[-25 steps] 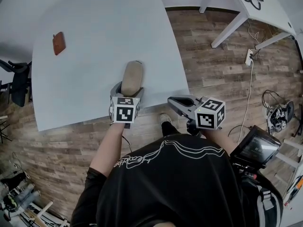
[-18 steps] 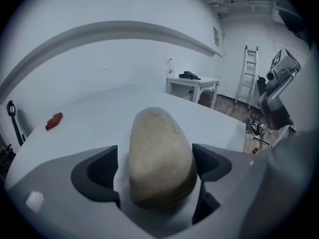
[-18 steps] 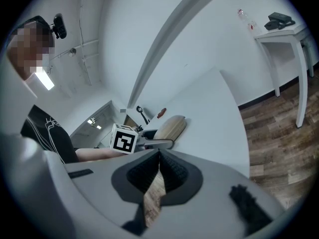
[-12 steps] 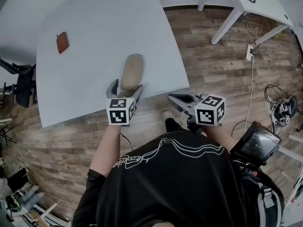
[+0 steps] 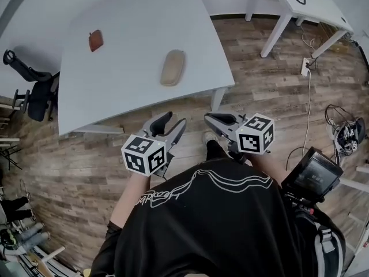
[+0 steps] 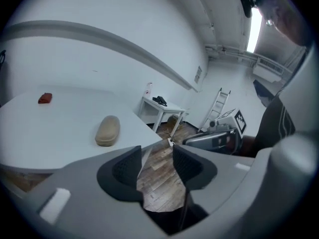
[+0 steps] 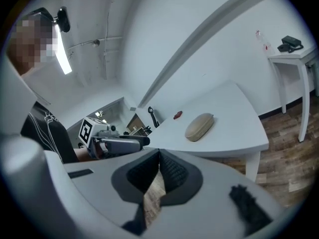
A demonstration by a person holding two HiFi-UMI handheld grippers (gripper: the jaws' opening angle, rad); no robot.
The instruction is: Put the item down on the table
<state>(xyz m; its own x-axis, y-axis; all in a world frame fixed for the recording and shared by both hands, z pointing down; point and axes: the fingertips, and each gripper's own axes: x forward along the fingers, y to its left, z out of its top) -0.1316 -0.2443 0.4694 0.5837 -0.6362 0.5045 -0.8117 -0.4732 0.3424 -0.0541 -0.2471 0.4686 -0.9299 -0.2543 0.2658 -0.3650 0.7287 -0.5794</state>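
The tan oblong case (image 5: 173,67) lies flat on the white table (image 5: 127,16), near its front right corner, with nothing touching it. My left gripper (image 5: 174,120) hangs over the wooden floor short of the table edge, well back from the case. Its jaws are closing and nothing is between them. The left gripper view shows the case (image 6: 107,130) ahead and to the left of the left gripper (image 6: 157,153). My right gripper (image 5: 209,119) is shut and empty beside the left one. In the right gripper view the case (image 7: 199,126) lies beyond the right gripper (image 7: 158,157).
A small red-brown object (image 5: 95,40) lies farther back on the table. A second white table (image 5: 300,2) stands at the upper right, with a power strip (image 5: 304,68) and cables on the floor. A black chair (image 5: 31,91) stands at the left.
My left gripper has let go of the case and drawn back off the table toward the person's body. The case stays lying on the table. The right gripper has not moved.
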